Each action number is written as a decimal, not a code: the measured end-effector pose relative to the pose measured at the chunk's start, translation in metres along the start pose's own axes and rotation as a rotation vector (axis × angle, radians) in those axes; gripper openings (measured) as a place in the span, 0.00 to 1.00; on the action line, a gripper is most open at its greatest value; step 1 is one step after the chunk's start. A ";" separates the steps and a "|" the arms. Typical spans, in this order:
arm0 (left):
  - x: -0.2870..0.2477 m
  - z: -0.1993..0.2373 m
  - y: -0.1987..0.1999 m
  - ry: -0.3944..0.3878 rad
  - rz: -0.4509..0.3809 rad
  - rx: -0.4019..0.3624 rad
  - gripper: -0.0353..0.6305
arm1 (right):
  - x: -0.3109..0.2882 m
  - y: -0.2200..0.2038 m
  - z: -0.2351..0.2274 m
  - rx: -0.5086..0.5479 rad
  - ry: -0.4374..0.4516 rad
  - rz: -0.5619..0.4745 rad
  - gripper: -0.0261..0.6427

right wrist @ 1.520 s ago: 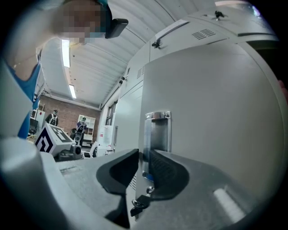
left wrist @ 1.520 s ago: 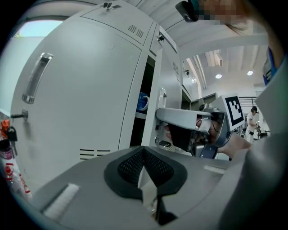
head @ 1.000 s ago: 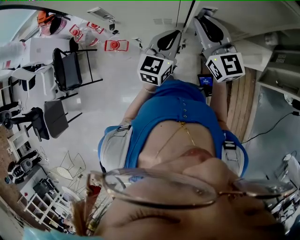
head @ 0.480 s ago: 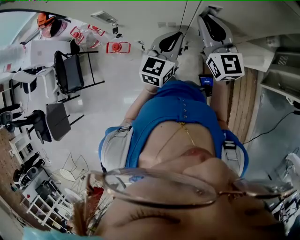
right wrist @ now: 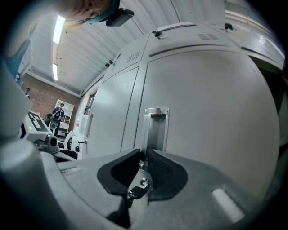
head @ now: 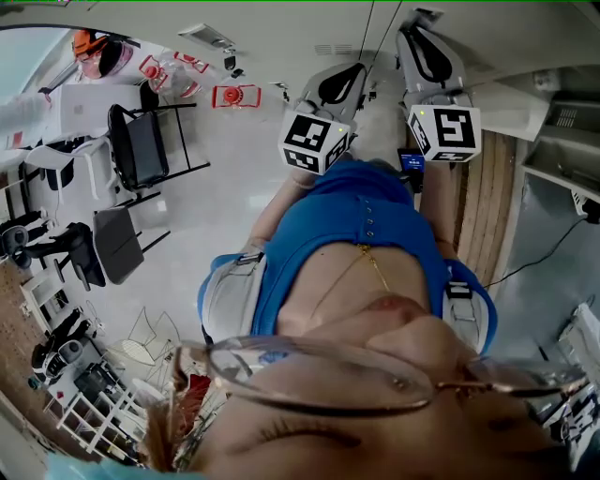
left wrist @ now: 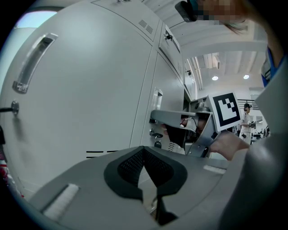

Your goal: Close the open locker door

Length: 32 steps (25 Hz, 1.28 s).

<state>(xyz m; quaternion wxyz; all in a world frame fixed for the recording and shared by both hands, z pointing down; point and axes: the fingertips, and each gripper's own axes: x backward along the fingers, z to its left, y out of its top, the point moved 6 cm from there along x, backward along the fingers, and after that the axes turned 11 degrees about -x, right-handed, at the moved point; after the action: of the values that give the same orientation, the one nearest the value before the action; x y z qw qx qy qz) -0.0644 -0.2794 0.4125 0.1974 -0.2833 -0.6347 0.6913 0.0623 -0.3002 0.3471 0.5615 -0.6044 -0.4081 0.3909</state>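
Observation:
A row of grey locker doors (right wrist: 216, 112) fills the right gripper view, and the one in front looks flush with its neighbours. My right gripper (right wrist: 144, 155) is at the lower end of that door's recessed metal handle (right wrist: 155, 128). Its jaws stand a thin slit apart on the handle's lip and are easing open. A key (right wrist: 137, 188) hangs in the lock just below. My left gripper (left wrist: 144, 149) is shut on nothing, held back from a nearer door (left wrist: 90, 103). The left gripper view also shows the right gripper's marker cube (left wrist: 226, 109) and the same key (left wrist: 157, 143).
In the head view a person's blue top (head: 366, 234) takes up the middle, with both grippers raised to the lockers (head: 309, 28). Black chairs (head: 141, 141) stand on the pale floor at left. A slatted wooden panel (head: 483, 206) is at right. A bar handle (left wrist: 33, 60) sits on the nearer door.
Both marker cubes have shifted slightly upward toward the lockers in the head view. Otherwise the scene is the same.

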 end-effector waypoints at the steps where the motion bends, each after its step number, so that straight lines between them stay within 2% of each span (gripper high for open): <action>1: 0.000 0.000 0.000 0.000 0.001 0.000 0.05 | 0.000 0.000 0.000 0.018 -0.010 0.001 0.12; 5: 0.000 -0.001 -0.001 0.008 -0.001 -0.005 0.05 | 0.001 -0.002 0.003 0.081 -0.049 0.010 0.12; 8: -0.001 -0.001 0.000 0.018 -0.005 -0.017 0.05 | 0.003 -0.004 0.003 0.090 -0.067 0.015 0.11; 10: -0.002 -0.001 -0.001 0.017 -0.007 -0.019 0.05 | 0.007 -0.006 0.001 0.082 -0.076 0.011 0.05; 16: -0.007 -0.003 -0.001 0.004 -0.016 -0.029 0.05 | 0.015 -0.016 0.003 0.058 -0.070 0.023 0.04; 25: -0.013 -0.031 0.011 -0.018 -0.021 -0.046 0.05 | 0.043 -0.023 0.000 0.022 -0.078 0.068 0.04; 32: -0.012 -0.053 0.012 0.004 -0.022 -0.042 0.05 | 0.068 -0.032 0.000 0.002 -0.034 0.079 0.04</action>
<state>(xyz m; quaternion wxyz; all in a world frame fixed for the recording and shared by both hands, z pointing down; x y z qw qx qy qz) -0.0198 -0.2475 0.4007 0.2001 -0.2818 -0.6519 0.6750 0.0846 -0.2357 0.3780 0.5392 -0.6128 -0.3930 0.4234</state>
